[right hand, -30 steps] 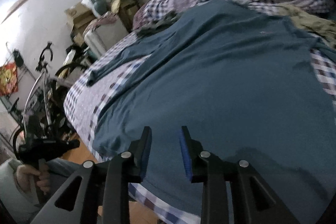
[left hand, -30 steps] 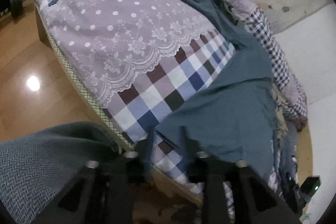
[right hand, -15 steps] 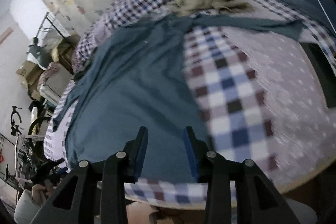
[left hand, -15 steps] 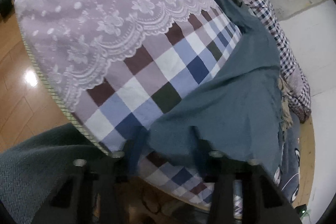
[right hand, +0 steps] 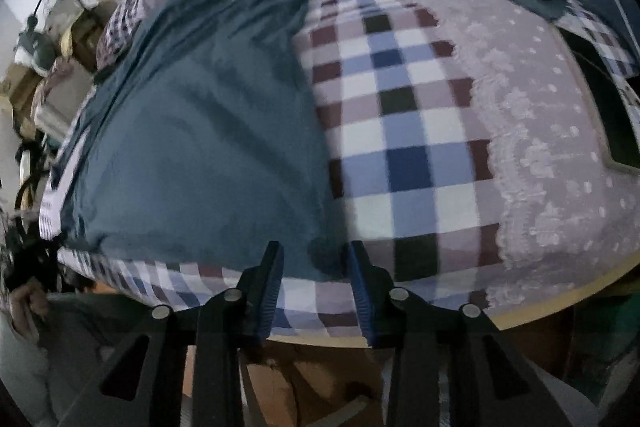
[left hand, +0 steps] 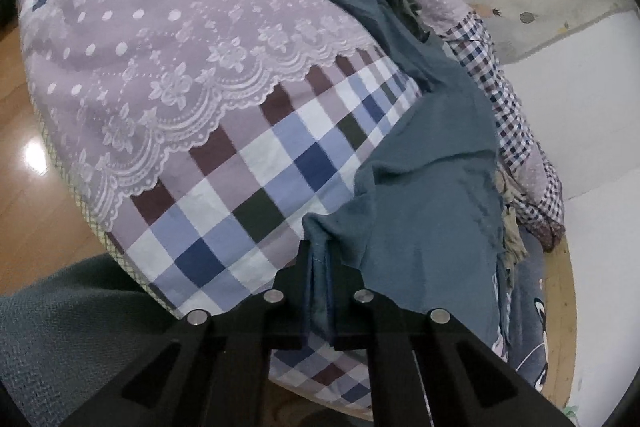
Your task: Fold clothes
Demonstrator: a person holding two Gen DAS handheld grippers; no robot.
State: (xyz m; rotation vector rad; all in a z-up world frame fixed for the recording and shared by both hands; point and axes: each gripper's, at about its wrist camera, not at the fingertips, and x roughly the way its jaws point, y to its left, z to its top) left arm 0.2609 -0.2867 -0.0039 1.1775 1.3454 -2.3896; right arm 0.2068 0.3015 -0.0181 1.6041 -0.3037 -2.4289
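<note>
Teal shirt (left hand: pixel 432 227) spread on bed (left hand: pixel 248 171) for folding. Hem corner pinched by left gripper (left hand: pixel 320 267). Right gripper (right hand: pixel 316 267) fingers closing around other corner, not yet pressed.

I see one teal-blue garment (left hand: pixel 432 187), a plain soft knit, spread mostly flat across the bed, its body wrinkled in shallow folds and one long sleeve trailing off toward the far corner. Its near hem corner on my left is bunched into a narrow vertical pleat and lifted slightly off the covers. In my right wrist view the same garment (right hand: pixel 208 147) lies with its other hem corner at the bed's near edge.
</note>
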